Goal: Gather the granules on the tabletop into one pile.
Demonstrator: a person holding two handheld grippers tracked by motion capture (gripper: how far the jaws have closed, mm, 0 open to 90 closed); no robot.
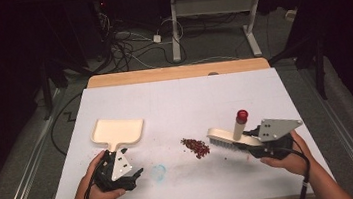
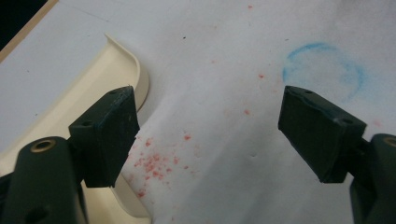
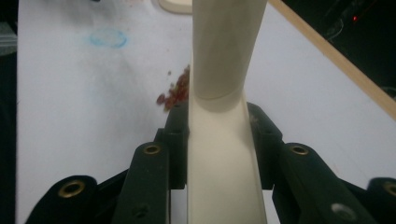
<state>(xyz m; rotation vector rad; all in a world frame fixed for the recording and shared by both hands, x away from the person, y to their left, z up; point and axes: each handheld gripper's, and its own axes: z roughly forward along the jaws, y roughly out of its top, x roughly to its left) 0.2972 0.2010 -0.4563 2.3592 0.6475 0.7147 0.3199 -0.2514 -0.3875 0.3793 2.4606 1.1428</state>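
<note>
Brush (image 1: 226, 137) clamped in right gripper (image 1: 265, 145) — beside crumbs (image 1: 196, 147).

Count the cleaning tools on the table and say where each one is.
2. The cream dustpan lies left of centre, by the open left gripper. The brush is right of the red crumb pile, clamped in the right gripper.

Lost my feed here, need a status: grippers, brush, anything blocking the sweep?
Right gripper shut on brush. Left gripper open beside dustpan. Red crumbs between them, nothing blocking.
</note>
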